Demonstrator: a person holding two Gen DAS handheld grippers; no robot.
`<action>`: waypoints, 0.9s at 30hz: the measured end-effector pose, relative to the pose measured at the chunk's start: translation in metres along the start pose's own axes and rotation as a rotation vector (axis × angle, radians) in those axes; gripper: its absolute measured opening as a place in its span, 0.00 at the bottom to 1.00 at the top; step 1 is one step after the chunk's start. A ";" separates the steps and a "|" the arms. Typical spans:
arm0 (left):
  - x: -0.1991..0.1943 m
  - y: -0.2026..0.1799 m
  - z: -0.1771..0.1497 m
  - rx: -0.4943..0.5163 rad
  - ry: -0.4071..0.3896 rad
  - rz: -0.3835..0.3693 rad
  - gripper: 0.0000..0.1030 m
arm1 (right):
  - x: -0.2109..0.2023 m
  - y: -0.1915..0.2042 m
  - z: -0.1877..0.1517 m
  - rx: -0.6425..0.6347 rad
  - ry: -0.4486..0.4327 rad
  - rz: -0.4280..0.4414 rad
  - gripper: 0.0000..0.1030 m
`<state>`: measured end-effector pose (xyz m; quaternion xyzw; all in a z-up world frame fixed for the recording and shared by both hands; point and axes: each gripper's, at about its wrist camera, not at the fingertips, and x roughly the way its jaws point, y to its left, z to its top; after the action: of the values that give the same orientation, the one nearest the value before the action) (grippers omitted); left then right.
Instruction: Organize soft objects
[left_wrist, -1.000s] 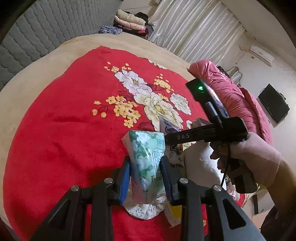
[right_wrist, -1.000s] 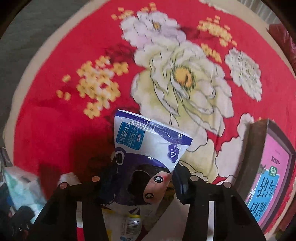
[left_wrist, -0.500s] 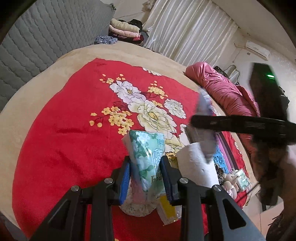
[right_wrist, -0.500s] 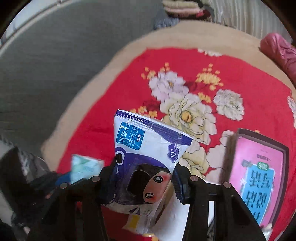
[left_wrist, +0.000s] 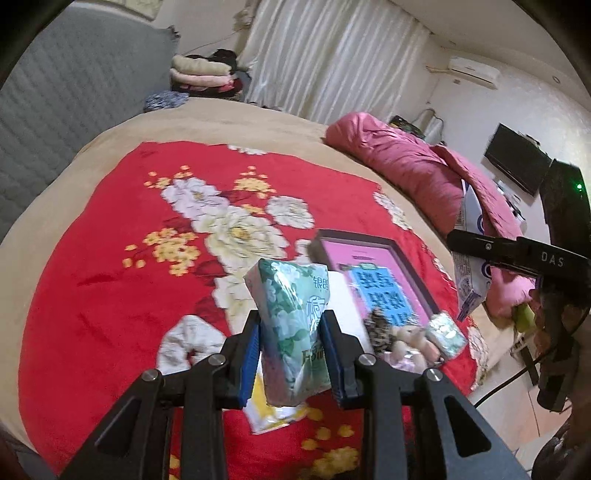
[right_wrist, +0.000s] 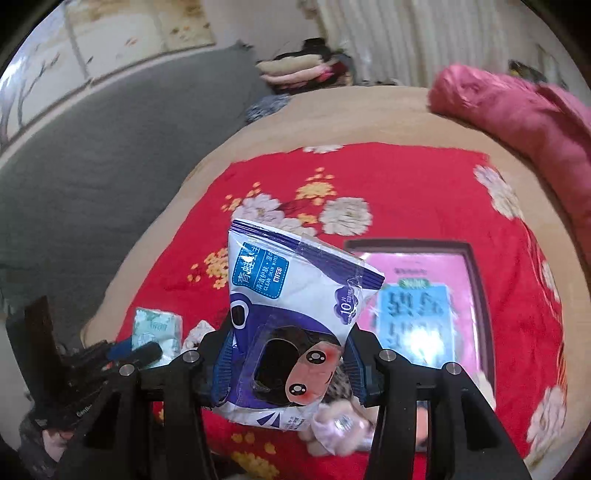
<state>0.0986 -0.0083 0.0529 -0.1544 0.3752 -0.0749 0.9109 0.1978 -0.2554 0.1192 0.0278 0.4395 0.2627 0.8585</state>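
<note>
My left gripper is shut on a green floral tissue pack, held upright above the red floral blanket. My right gripper is shut on a white and purple wet wipes pack, lifted above the bed. The right gripper also shows at the right edge of the left wrist view with the wipes pack. The left gripper and its tissue pack show at the lower left of the right wrist view.
A pink box with a dark frame lies on the blanket. Beside it lie a small plush toy, a second small tissue pack, a white cloth and a yellow-white packet. A pink quilt lies along the far right. Folded clothes are stacked beyond the bed.
Both grippers have risen and tilted up with their packs still held. The right gripper has moved right and away from the left one, uncovering the pink box and the small items beside it.
</note>
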 end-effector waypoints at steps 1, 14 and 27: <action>0.000 -0.007 0.000 0.010 0.001 -0.009 0.31 | -0.006 -0.007 -0.004 0.019 -0.012 -0.001 0.50; 0.032 -0.111 -0.036 0.171 0.101 -0.099 0.31 | -0.046 -0.068 -0.059 0.137 -0.063 -0.074 0.50; 0.093 -0.151 -0.059 0.251 0.220 -0.139 0.31 | -0.033 -0.103 -0.085 0.178 -0.036 -0.126 0.50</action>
<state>0.1201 -0.1870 0.0029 -0.0559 0.4486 -0.2001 0.8692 0.1607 -0.3754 0.0629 0.0809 0.4466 0.1676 0.8751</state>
